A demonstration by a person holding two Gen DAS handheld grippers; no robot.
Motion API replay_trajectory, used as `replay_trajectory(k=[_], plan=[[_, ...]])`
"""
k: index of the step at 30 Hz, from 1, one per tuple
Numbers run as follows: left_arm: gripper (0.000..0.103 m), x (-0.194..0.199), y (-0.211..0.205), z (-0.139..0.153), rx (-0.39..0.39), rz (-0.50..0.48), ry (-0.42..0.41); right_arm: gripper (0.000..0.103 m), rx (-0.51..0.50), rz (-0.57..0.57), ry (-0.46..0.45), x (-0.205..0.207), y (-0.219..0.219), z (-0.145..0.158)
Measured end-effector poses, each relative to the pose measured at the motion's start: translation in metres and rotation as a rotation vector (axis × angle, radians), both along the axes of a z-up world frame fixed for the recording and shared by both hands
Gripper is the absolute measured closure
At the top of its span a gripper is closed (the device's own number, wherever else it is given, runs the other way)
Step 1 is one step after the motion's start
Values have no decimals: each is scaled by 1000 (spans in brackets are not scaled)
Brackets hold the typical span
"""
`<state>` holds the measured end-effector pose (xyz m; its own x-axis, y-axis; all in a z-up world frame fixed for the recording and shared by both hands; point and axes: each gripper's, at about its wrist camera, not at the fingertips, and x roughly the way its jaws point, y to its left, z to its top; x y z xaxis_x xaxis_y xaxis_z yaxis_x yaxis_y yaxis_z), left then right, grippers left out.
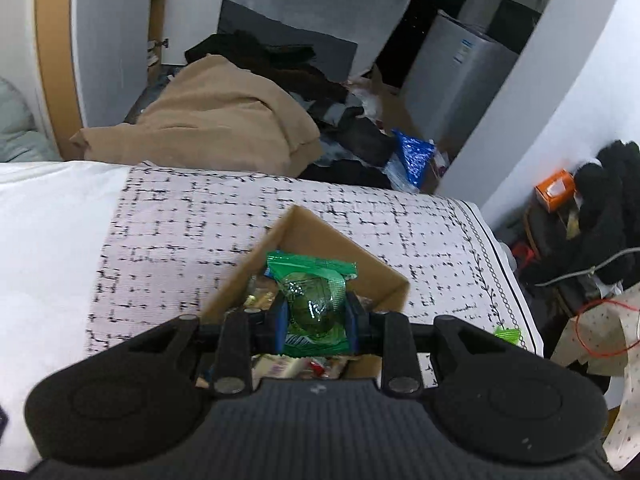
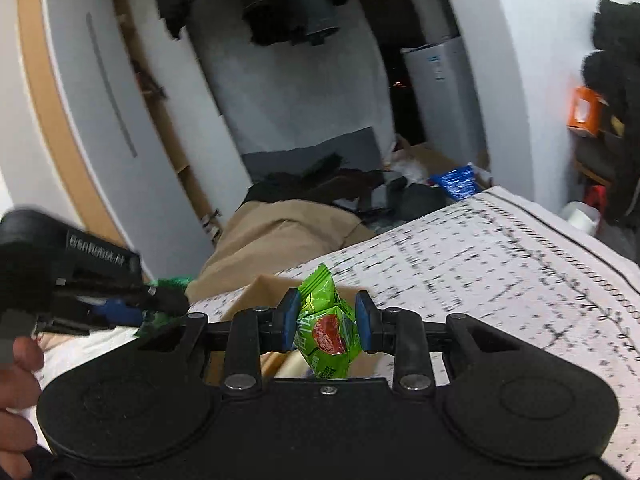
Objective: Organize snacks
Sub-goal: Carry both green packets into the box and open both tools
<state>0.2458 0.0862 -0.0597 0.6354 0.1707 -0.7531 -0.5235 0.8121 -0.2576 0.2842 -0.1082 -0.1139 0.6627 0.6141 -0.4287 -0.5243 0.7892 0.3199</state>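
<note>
Now | left tool (image 1: 316,316) grips green jelly pack (image 1: 314,304) over box (image 1: 304,232) | right tool (image 2: 328,322) grips lime snack packet (image 2: 326,332)

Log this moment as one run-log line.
left gripper: shut on dark green snack pack, above cardboard box | right gripper: shut on light green snack pack | surface: patterned cloth

Both tools are matte black plastic. The left gripper (image 1: 316,326) has a ribbed dark grey body, two rounded lobes with circular recesses, silver pivot bolts on its link bars and blue pads on its fingers (image 1: 281,330). The right gripper (image 2: 328,322) looks alike, with a smooth body, a small central screw and blue-padded fingers (image 2: 289,318). A bare-skinned hand (image 2: 18,400) shows at the left edge.
</note>
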Motion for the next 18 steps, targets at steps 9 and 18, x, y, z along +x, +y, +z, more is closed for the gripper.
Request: replay_trajectory(k=[9, 18], plan=[[75, -15, 27, 1, -38, 54, 29, 74, -67, 72, -1, -18, 41, -10], [75, -12, 40, -23, -112, 66, 79, 67, -107, 78, 38, -18, 56, -25]])
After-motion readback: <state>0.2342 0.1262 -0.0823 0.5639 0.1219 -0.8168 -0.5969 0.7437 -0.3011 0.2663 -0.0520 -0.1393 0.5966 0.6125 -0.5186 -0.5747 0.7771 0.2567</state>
